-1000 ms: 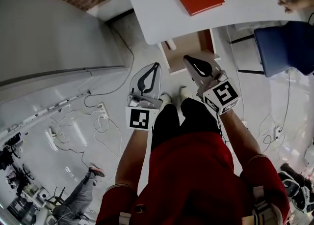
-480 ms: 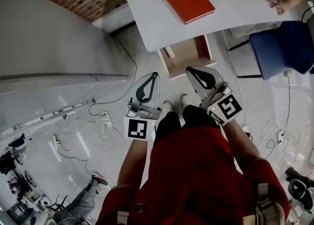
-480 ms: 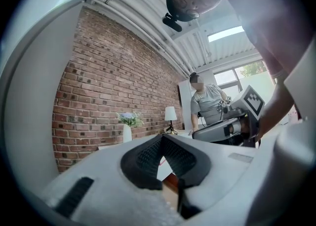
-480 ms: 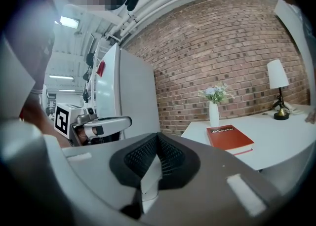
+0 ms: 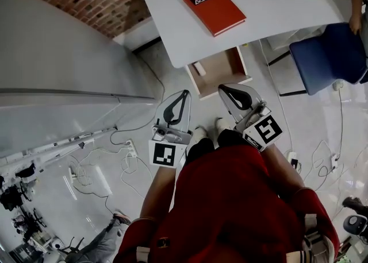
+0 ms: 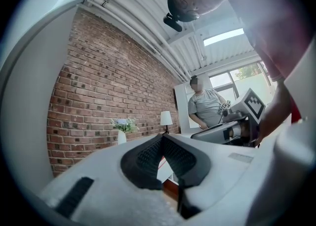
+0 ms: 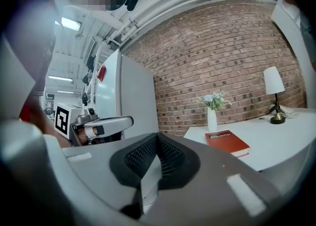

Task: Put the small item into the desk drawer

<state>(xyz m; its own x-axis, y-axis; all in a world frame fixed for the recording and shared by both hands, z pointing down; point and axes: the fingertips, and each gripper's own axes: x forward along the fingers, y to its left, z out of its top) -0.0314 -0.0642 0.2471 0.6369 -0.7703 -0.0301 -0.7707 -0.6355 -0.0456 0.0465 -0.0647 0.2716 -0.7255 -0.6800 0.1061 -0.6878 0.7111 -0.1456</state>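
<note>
Since the earlier frames both grippers have been drawn back, so that more of the white desk [image 5: 276, 15] is seen and the open drawer [image 5: 221, 64] beneath its edge is no longer overlapped. The left gripper [image 5: 184, 93] and right gripper [image 5: 222, 88] are each held closed, with nothing between the pads. A small pale item [image 5: 199, 68], taken to be the task's thing, is seen lying inside the drawer by its left wall, long axis roughly front to back. The drawer front lies just ahead of the right gripper, the nearer one, should it be pushed shut
</note>
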